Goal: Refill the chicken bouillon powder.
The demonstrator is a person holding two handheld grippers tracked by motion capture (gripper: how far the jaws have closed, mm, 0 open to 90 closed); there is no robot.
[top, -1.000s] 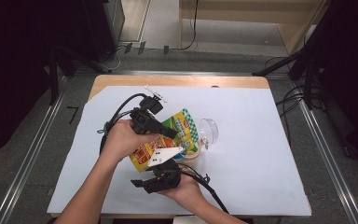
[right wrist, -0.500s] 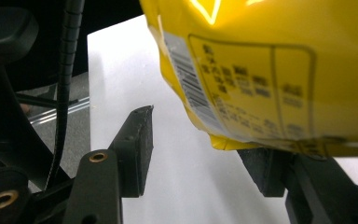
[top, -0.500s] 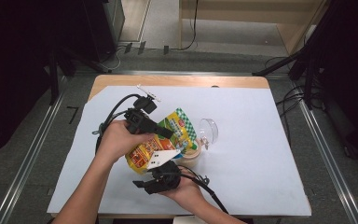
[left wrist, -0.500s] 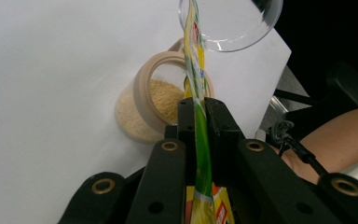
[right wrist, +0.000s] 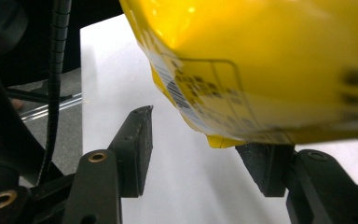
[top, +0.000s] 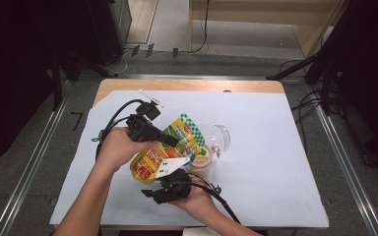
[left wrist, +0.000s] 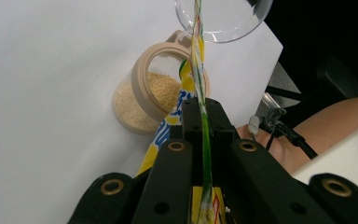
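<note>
Since a second ago the pouch [top: 170, 147] has tipped a little further over the jar [top: 202, 160], and both hands have barely shifted. The left gripper [left wrist: 200, 116] is clamped on the pouch's thin edge, holding it tilted with its mouth at the jar's opening. The right gripper [right wrist: 200, 154] sits under the pouch's bottom, jaws apart, one touching it. The jar, part full of grains, stands on the white sheet [top: 275, 162], its clear lid [top: 220, 136] just beside.

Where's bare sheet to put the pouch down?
Right of the jar and its lid, the white sheet lies bare to its edge; the strip above the pouch too. Crowded at centre, around both grippers.
</note>
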